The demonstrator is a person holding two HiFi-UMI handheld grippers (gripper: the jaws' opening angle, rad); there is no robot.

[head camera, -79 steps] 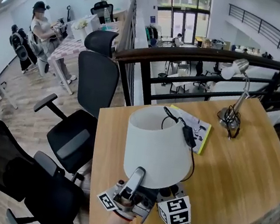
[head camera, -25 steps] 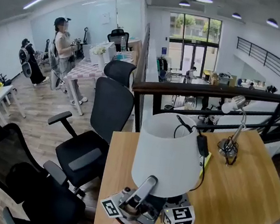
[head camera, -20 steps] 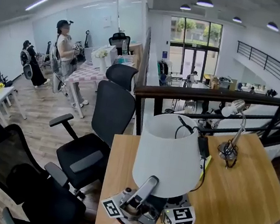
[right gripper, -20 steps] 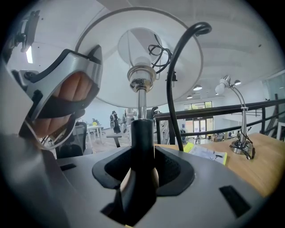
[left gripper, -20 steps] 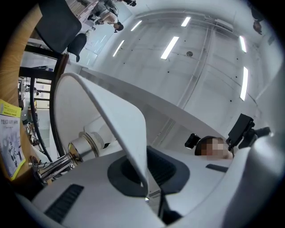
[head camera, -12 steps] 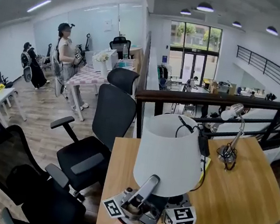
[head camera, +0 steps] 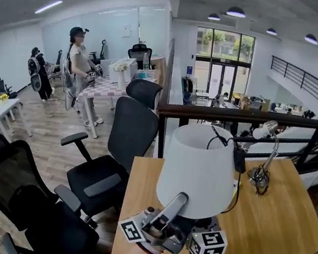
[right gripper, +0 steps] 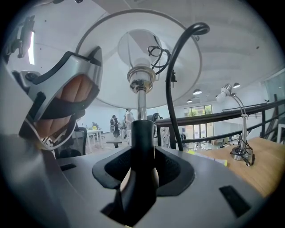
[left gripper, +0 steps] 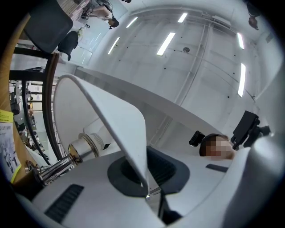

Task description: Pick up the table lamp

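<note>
I hold table lamp (head camera: 200,169) upright | left gripper (left gripper: 146,189) pinches shade rim (left gripper: 120,120) | right gripper (right gripper: 142,176) clamps vertical stem (right gripper: 142,142) beneath it

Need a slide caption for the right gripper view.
Right gripper clamped on the table lamp's black stem beneath its white shade.

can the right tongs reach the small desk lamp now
Probably not: the right tongs are shut on the table lamp and must let go first; the small desk lamp stands farther back.
</note>
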